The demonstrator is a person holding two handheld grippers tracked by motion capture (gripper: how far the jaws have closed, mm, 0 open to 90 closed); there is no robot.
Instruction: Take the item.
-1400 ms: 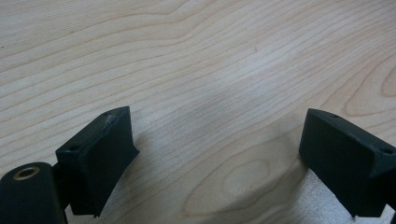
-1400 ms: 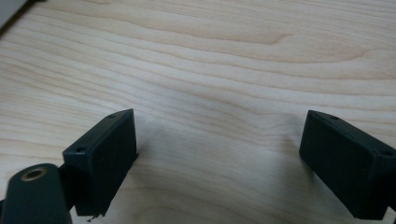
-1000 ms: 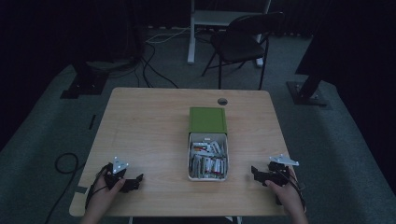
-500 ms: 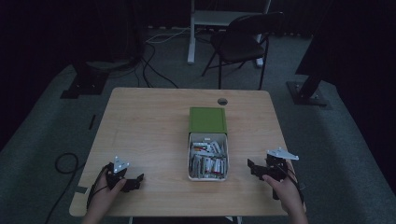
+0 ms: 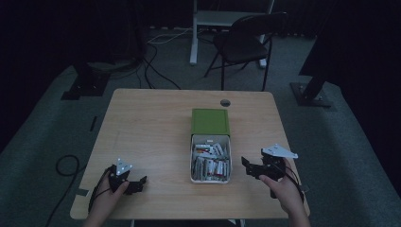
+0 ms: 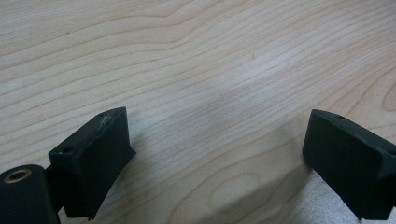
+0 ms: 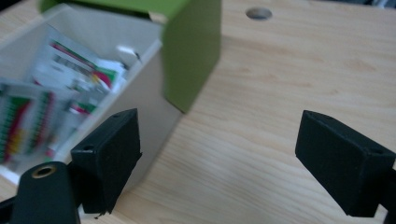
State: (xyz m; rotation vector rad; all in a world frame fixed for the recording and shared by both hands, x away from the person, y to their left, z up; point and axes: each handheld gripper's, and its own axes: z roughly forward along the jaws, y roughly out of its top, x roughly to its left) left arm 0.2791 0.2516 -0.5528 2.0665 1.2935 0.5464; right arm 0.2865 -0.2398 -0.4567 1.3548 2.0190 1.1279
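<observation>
A: What's in the white box (image 5: 211, 176)?

B: Small packets (image 5: 211, 163), jumbled. It sits mid-table with its green lid (image 5: 210, 121) touching its far end.

A: And the right gripper (image 5: 250, 166)?

B: Jaws spread wide, holding nothing, just right of the box and pointing at its side. The hand (image 5: 285, 191) grips it from the table's (image 5: 151, 127) near edge.

A: The left gripper (image 5: 137, 183)?

B: Also wide and empty, low over bare wood near the front left corner, well apart from the box.

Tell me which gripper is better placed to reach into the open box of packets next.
Right. The right gripper, open, sits just beside the white box and faces it; its own view shows the packets close by. The left gripper, also open, is farther off over bare table.
</observation>
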